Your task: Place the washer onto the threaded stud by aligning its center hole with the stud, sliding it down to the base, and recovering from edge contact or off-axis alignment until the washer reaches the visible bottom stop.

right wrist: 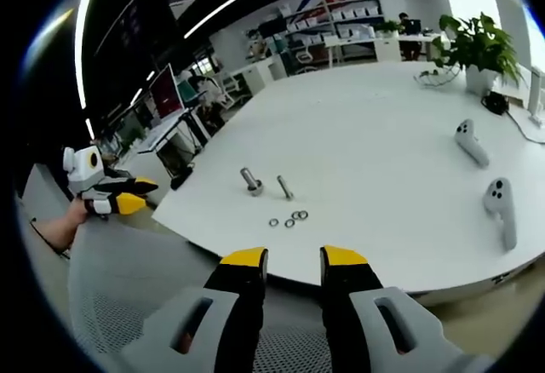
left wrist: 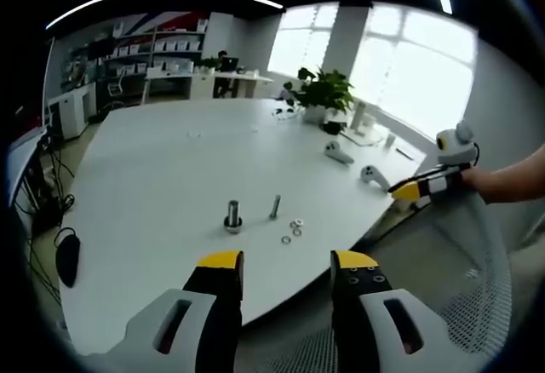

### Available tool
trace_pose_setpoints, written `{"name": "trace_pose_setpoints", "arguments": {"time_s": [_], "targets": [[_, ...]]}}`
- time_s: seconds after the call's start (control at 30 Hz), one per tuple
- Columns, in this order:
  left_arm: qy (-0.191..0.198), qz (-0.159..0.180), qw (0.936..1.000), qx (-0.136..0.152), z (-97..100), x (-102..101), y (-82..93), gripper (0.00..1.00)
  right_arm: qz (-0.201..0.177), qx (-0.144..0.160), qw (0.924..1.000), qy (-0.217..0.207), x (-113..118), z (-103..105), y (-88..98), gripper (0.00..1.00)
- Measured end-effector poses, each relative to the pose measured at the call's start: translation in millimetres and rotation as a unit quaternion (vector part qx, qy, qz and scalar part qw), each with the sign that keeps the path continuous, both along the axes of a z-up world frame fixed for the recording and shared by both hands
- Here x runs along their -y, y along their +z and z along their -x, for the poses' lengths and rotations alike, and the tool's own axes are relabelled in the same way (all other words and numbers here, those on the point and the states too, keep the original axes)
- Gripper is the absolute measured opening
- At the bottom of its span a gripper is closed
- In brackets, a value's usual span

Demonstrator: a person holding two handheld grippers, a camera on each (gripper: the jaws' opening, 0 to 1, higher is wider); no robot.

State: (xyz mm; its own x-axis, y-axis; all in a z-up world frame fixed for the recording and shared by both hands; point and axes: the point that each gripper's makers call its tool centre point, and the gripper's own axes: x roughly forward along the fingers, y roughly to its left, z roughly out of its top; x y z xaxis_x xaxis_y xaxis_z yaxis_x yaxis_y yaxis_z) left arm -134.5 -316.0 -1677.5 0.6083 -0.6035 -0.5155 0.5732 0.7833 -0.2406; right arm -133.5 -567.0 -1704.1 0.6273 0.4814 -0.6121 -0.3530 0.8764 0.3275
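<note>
In the left gripper view, the left gripper (left wrist: pixel 288 271) rises from the bottom with its two yellow-tipped jaws wide apart and nothing between them. It hangs over the near edge of a large white table (left wrist: pixel 153 186), above the mesh back of a chair (left wrist: pixel 477 288). On the table, ahead of the jaws, stands a short thick stud (left wrist: pixel 232 215) on its base, upright. Just beside it to the right stands a thinner bolt (left wrist: pixel 275 207), also upright. Near the bolt, a little closer to the table edge, lie a few small washers (left wrist: pixel 294 230) flat on the surface, apart from the stud. Farther back on the table are two white controllers (left wrist: pixel 339 153) and a potted plant (left wrist: pixel 324 92). At the right side, the right gripper (left wrist: pixel 404 190) comes in, held by a hand (left wrist: pixel 477 181); whether its jaws are apart I cannot tell here.

In the right gripper view, the right gripper (right wrist: pixel 294 258) has its jaws apart by a moderate gap and it holds nothing. The stud (right wrist: pixel 251 181) and the bolt (right wrist: pixel 284 187) stand near the table (right wrist: pixel 375 109) edge, and the washers (right wrist: pixel 288 219) lie loose just in front of them. The left gripper (right wrist: pixel 140 196) appears at the left, well apart from the table, with a hand (right wrist: pixel 72 220) behind it. Two controllers (right wrist: pixel 473 141) lie at the right.
</note>
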Motion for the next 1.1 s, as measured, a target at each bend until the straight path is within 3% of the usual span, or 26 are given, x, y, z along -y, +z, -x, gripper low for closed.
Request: {"name": "trace_pose_setpoints", "arguments": {"time_s": [0.17,0.4,0.47,0.57,0.7,0.8,0.93,1.0,1.1], "targets": [[0.003,0.001,1.0000,0.002,-0.6,-1,0.8,0.39,0.007,0.011,0.9999,0.000,0,-4,7.2,0.30],[-0.001,0.002,1.0000,0.000,0.8,-1,0.3,0.39,-0.010,0.014,0.9993,-0.034,18,-22,21.7,0.31],[-0.003,0.002,1.0000,0.002,1.3,0,0.7,0.39,-0.017,0.031,0.9987,-0.038,14,-30,34.8,0.32],[-0.006,0.001,1.0000,0.004,1.4,0,1.1,0.40,-0.029,0.032,0.9985,-0.033,1,-40,41.7,0.32],[-0.008,-0.001,1.0000,0.003,2.5,0,0.7,0.40,0.024,0.030,0.9984,0.041,-21,-46,35.1,0.32],[-0.007,0.000,1.0000,0.004,1.7,0,1.0,0.40,0.043,0.036,0.9958,0.072,-38,-48,36.5,0.32],[-0.003,0.001,1.0000,0.007,-0.1,-1,2.3,0.40,0.096,0.029,0.9844,0.144,-62,-48,22.5,0.32],[-0.003,-0.001,1.0000,0.006,0.6,-1,1.5,0.40,0.108,0.020,0.9795,0.169,-72,-48,13.0,0.32],[-0.004,-0.002,1.0000,0.005,0.8,-1,1.1,0.40,0.105,0.012,0.9791,0.174,-83,-54,2.1,0.32]]}}
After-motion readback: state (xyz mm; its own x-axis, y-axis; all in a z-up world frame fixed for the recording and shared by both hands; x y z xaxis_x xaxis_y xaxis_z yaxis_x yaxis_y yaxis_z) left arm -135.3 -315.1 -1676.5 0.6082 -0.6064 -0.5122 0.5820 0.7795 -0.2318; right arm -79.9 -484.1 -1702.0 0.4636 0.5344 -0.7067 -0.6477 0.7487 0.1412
